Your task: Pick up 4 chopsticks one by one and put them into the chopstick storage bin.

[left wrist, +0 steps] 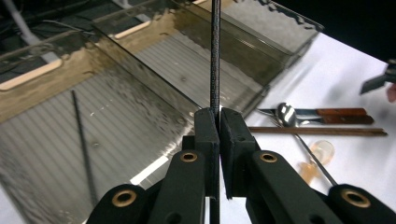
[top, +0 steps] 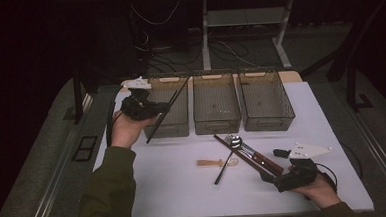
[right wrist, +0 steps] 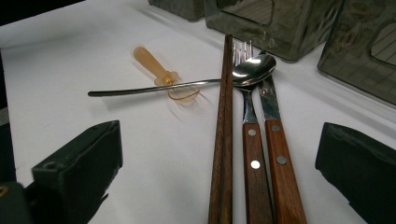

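Left gripper (top: 165,108) up over the leftmost of three smoked-plastic bins (top: 167,106), jaws pinched tight on a thin black chopstick (top: 167,109) — stick slanting from the table edge of that bin up across its open top. Seen along the jaws in the left gripper view, same black chopstick (left wrist: 215,56) clamped dead centre between the pads, standing straight up out of them. Down on the ribbed floor of that bin (left wrist: 56,140), a second black chopstick (left wrist: 83,140) lying flat.

Right gripper (top: 275,165) low at the near right of the white table (top: 175,189), jaws spread wide, nothing between them — hovering just short of the cutlery pile. In the right gripper view, between those open jaws: a brown wooden chopstick pair (right wrist: 223,140), a wood-handled fork (right wrist: 250,140) and a wood-handled knife (right wrist: 275,154) side by side, a steel spoon (right wrist: 252,69) lying across them with its thin handle running off to the left. Just beside that handle, a small amber plastic spoon (right wrist: 154,65) flat on the table.
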`<act>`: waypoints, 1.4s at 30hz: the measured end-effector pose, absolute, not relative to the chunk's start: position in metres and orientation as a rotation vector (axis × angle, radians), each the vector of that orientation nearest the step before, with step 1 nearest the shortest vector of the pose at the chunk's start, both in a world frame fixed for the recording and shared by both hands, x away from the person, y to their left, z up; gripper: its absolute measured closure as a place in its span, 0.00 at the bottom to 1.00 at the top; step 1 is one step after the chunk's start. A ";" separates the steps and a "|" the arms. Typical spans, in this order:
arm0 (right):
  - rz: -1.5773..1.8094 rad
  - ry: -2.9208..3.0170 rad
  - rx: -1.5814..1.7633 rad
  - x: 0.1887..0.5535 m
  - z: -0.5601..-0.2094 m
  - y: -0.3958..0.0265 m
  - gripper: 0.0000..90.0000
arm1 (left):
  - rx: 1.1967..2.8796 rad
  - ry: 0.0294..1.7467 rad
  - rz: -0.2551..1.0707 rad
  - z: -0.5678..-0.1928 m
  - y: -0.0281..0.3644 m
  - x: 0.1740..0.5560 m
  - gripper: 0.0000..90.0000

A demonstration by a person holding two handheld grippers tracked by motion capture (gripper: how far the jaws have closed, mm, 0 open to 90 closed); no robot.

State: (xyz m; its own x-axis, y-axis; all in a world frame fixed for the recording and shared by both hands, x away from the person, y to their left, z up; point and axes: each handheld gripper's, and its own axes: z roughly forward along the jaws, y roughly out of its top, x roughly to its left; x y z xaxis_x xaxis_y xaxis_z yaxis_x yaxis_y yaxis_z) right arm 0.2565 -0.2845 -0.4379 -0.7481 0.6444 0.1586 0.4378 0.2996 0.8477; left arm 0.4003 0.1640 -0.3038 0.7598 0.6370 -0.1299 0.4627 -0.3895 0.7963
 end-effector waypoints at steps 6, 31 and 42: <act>1.433 2.349 0.998 0.257 -0.438 -0.285 0.01 | 2.051 0.867 0.269 -0.299 0.163 0.416 0.95; 1.451 2.346 0.990 0.255 -0.436 -0.285 0.01 | 2.036 1.103 0.387 -0.324 0.158 0.483 0.95; 1.459 2.346 0.989 0.255 -0.436 -0.285 0.01 | 2.090 1.088 0.417 -0.351 0.154 0.490 0.95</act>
State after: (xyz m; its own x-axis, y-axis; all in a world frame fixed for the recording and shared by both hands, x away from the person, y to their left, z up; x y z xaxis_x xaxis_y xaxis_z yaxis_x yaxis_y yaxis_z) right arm 0.2548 -0.2853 -0.4359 -0.7538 0.6356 0.1670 0.4309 0.2861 0.8559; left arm 0.4898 0.1540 -0.3510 0.5891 0.8068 -0.0459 0.5698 -0.3745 0.7315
